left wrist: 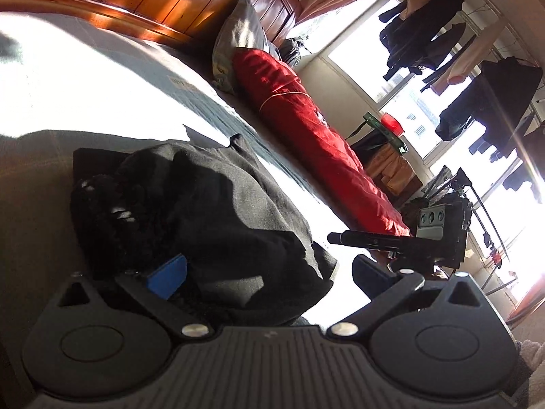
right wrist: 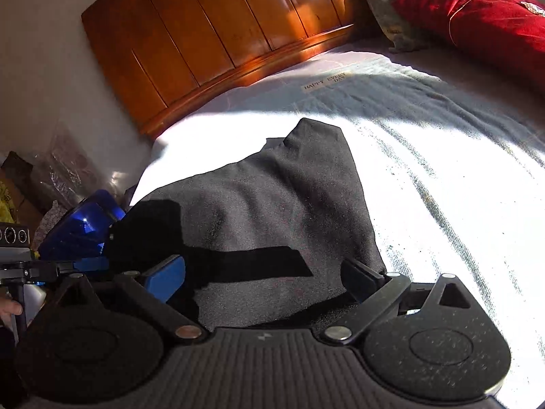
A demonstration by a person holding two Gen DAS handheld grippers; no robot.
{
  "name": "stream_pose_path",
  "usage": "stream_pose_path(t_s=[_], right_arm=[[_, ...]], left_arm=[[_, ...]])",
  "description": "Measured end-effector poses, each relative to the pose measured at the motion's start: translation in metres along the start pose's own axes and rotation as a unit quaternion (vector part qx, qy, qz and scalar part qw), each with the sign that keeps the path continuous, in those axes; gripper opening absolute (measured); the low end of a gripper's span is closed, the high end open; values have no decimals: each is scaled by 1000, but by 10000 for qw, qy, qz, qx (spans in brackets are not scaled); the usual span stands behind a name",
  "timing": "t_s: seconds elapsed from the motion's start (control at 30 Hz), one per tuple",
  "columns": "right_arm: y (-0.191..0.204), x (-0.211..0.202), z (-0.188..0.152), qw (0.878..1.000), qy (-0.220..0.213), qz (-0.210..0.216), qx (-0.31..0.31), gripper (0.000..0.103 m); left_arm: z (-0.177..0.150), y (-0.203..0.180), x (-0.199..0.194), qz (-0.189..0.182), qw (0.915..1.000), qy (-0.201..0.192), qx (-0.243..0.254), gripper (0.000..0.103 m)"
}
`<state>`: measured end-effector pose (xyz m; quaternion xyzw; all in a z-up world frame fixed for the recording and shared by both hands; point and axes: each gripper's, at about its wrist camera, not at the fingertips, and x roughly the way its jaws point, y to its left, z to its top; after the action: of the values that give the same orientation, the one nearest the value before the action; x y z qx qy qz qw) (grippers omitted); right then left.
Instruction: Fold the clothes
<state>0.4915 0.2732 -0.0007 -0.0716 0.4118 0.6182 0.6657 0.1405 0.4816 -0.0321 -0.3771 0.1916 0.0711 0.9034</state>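
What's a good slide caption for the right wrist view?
Open right tongs over a dark garment on the sunlit bed.

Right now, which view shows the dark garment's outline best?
Right wrist: the dark garment lies sunlit on the bed sheet, its top and side edges clear. Left wrist shows it bunched, mostly shadowed.

Both your wrist cameras look down, close over the bed (right wrist: 442, 177); each sees the dark garment (left wrist: 218, 204), headboard (right wrist: 211, 34).
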Motion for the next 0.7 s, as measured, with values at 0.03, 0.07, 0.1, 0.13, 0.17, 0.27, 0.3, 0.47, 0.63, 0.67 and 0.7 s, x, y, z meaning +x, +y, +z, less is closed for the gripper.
stream_pose_path(t_s=[0.03,0.07,0.1,0.13,0.17,0.27,0.3,0.47,0.63,0.67,0.7], right_arm=[[4,6,-4,9997,188,-141,-86,101],[4,13,-10,9984,416,-358,-105,101],[1,18,-17,9969,572,-539,-65,101],[0,16,-22,9966,550,-609,-6,101],[0,9,-27,9971,430,-619,61,101],[13,-14,-31,9975,104,-695,57,101],[20,-20,-30,9976,-18,-687,-26,101],[67,-6,-11,9944,-308,-465,-895,101],[101,42,11,9862,-333,-292,-1593,101],[104,53,13,9853,-291,-258,-1665,101],[105,62,13,9848,-226,-224,-1707,101]], left_arm=[[1,1,4,48,10000,53,-32,102],[0,3,9,149,9997,175,-99,102],[-1,5,10,191,9994,239,-148,102],[-2,6,9,171,9994,234,-171,102],[-2,7,8,152,9994,229,-195,102],[-1,4,1,179,9995,183,-165,102],[2,2,0,207,9996,156,-135,102],[9,-4,8,365,9992,104,-79,102],[3,-4,2,296,9992,148,-224,102],[6,-6,0,304,9993,128,-168,102],[11,-10,-3,389,9992,86,-105,102]])
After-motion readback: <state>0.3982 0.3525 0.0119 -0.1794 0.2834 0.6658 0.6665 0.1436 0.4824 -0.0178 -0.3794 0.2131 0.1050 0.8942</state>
